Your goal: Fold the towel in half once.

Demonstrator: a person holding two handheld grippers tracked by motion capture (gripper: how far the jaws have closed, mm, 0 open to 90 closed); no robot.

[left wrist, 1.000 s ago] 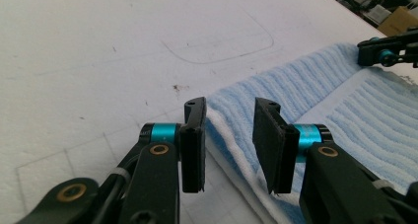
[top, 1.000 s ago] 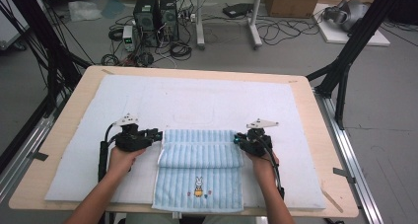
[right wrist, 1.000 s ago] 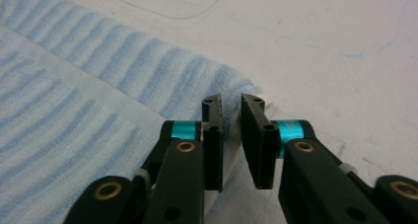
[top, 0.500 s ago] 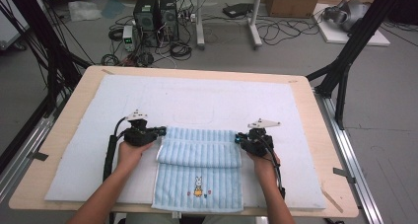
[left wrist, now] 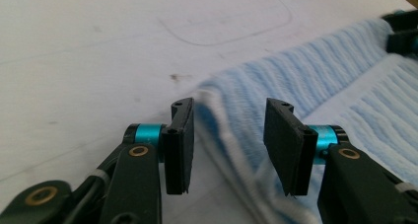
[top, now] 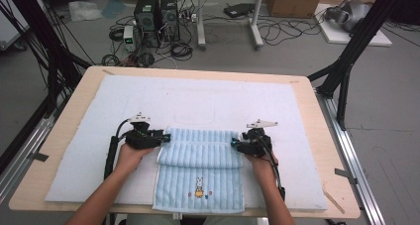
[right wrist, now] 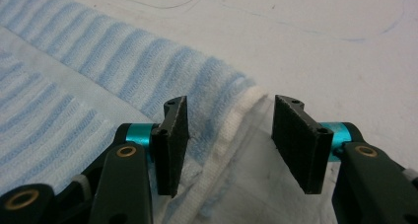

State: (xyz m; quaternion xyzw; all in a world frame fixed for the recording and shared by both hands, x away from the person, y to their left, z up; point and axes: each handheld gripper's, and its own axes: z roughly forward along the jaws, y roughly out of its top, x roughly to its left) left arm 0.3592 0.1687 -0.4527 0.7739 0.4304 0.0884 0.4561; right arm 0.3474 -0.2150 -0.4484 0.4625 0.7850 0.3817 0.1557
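Note:
A light blue striped towel with a small rabbit motif lies on the white mat, its far part folded back toward me. My left gripper sits at the fold's left corner and my right gripper at its right corner. In the left gripper view the jaws stand apart with the towel's white-hemmed edge between them, untouched by the pads. In the right gripper view the gripper likewise straddles the towel corner without pressing it. Both pairs of jaws have just been opening.
The mat covers most of a wooden table. Black frame posts stand at the table's sides. Computer towers and cables lie on the floor beyond the far edge. A faint rounded outline is drawn on the mat beyond the towel.
The left hand shifted slightly right toward the towel's corner a second ago. Both hands have otherwise stayed put, and the folded towel lies as before.

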